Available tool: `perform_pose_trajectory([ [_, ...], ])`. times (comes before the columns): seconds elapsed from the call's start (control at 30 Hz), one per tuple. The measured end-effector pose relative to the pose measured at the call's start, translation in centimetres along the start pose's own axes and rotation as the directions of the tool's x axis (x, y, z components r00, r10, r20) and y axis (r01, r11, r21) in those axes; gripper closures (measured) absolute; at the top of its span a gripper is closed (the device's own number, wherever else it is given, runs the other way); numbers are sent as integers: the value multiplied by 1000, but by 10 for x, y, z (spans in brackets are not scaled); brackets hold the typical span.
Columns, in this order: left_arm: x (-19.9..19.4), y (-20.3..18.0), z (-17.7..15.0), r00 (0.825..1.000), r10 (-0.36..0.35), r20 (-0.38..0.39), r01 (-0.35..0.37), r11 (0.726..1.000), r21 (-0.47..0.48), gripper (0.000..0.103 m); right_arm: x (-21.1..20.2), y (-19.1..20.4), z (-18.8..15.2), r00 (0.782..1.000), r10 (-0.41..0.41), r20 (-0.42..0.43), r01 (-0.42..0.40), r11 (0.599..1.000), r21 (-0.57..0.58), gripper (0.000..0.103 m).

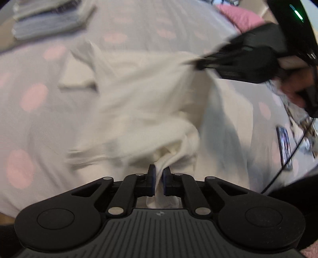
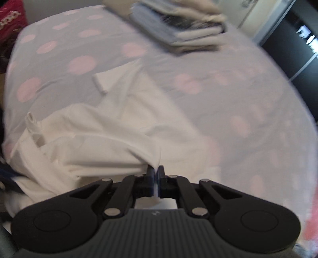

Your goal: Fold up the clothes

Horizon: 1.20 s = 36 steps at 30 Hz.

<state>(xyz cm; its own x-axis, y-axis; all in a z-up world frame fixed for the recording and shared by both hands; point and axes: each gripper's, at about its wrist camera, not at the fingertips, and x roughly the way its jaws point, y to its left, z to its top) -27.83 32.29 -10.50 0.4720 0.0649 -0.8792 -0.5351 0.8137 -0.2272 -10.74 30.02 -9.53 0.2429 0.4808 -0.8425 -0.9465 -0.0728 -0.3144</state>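
A cream-white T-shirt (image 1: 139,95) lies rumpled on the bed, partly lifted and blurred by motion. My left gripper (image 1: 158,174) is shut on a bunched edge of it at the near side. At the upper right of the left wrist view my right gripper (image 1: 200,63) pinches another edge of the shirt, a hand behind it. In the right wrist view the same T-shirt (image 2: 103,131) spreads to the left, one sleeve (image 2: 107,79) lying flat farther off, and my right gripper (image 2: 155,174) is shut on a thin fold of its hem.
The bed sheet (image 2: 228,99) is grey-lilac with pink dots. A stack of folded clothes (image 2: 178,25) sits at the far side, also seen as folded clothes (image 1: 49,19). A phone (image 1: 284,144) with a cable lies at the right. A pink cloth (image 1: 238,17) lies beyond.
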Motion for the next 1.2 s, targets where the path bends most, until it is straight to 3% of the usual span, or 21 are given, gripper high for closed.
perform_pose_trajectory([
  [0.1, -42, 13, 25, 993, 54, 104, -54, 999, -4, 98, -37, -40, -2, 994, -113, 9, 111, 990, 81, 100],
  [0.17, -78, 19, 46, 975, 112, 194, -116, 993, 10, 99, -65, -64, -4, 986, -168, 18, 164, 977, 134, 100],
  [0.3, -149, 31, 91, 923, 164, 348, -180, 984, 13, 99, -129, -104, -13, 952, -302, 52, 284, 932, 224, 100],
  [0.4, -198, 30, 118, 863, 195, 466, -230, 973, 19, 99, -182, -126, -18, 925, -370, 89, 329, 894, 303, 100],
  [0.5, -232, 21, 142, 821, 183, 542, -220, 975, 4, 99, -231, -140, -22, 873, -472, 122, 409, 845, 344, 100],
  [0.6, -245, 21, 156, 800, 199, 566, -232, 973, -14, 99, -264, -155, -27, 825, -550, 126, 467, 791, 396, 100],
  [0.67, -237, 30, 162, 805, 216, 552, -234, 971, -38, 99, -274, -169, -36, 816, -569, 106, 474, 762, 442, 100],
  [0.77, -192, 49, 158, 859, 231, 457, -230, 971, -58, 99, -260, -182, -58, 817, -576, 34, 495, 730, 472, 100],
  [0.9, -121, 77, 146, 933, 218, 287, -204, 976, -78, 99, -206, -186, -104, 874, -479, -83, 453, 741, 496, 100],
  [0.97, -82, 87, 137, 961, 199, 193, -189, 979, -73, 99, -169, -182, -132, 897, -417, -146, 431, 754, 496, 100],
  [1.07, -30, 99, 122, 982, 178, 63, -175, 983, -58, 99, -114, -172, -163, 909, -354, -220, 417, 777, 472, 100],
  [1.2, 8, 98, 112, 981, 195, -24, -195, 981, 14, 99, -68, -167, -190, 923, -289, -255, 381, 785, 489, 100],
])
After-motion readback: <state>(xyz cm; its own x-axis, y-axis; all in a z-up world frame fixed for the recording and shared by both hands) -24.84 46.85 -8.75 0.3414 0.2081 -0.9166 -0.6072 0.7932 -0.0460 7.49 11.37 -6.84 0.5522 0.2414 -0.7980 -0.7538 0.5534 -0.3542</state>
